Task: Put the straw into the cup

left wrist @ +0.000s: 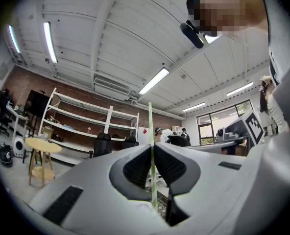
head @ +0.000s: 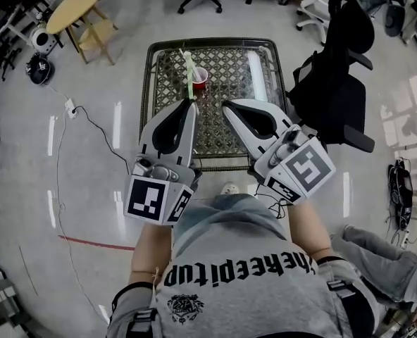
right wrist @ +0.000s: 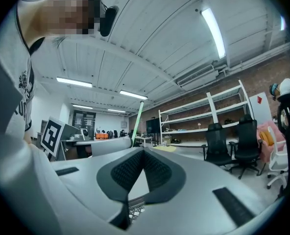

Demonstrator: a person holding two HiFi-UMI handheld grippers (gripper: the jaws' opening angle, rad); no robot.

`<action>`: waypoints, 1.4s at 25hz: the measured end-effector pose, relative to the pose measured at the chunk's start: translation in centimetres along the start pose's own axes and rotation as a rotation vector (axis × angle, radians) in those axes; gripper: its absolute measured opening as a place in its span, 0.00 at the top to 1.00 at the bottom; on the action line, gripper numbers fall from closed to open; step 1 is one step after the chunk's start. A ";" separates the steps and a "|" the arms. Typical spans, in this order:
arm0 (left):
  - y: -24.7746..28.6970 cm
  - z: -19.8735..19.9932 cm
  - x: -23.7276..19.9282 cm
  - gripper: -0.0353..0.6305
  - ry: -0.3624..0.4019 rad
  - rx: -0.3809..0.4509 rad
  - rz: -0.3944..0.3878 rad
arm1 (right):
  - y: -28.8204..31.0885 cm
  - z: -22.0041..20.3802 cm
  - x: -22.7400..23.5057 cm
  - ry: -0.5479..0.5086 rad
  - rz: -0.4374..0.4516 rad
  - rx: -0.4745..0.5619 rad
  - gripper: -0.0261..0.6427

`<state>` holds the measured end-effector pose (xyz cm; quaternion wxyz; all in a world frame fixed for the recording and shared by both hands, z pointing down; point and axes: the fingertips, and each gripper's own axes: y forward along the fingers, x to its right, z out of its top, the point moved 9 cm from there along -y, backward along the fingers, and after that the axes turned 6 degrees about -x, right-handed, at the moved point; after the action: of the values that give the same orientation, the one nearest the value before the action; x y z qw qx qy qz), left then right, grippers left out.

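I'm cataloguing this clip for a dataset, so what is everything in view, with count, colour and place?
straw: one, light green, clamped in the left tool over the table
cup: one, red, on the table's far part, just right of the straw in the head view
table: one, dark metal frame with lattice top, in front of the person
office chair: one close by, black, right of the table
round table: one, wooden, far left
shelving: one, white, against the brick wall
person: one, grey printed shirt, bottom of the head view
left tool: one, grey, shut on the straw
right tool: one, grey, shut, holding nothing
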<state>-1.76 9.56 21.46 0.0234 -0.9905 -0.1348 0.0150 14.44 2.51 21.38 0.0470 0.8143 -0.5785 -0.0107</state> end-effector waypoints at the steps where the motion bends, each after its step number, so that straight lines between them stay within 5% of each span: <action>1: 0.2 0.0 0.1 0.87 0.000 0.000 0.007 | 0.0 0.0 0.3 0.000 0.006 0.000 0.95; 20: 1.2 -0.1 0.9 0.87 0.028 -0.018 0.103 | 0.6 -0.7 2.8 0.025 0.096 0.017 0.95; 35: 4.0 -1.0 -1.4 0.87 0.005 -0.034 0.034 | 2.2 -1.0 4.7 0.047 0.021 -0.005 0.95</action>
<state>-2.03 5.27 22.33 0.0068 -0.9929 -0.1182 0.0107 13.94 -2.54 22.73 0.0626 0.8081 -0.5857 0.0077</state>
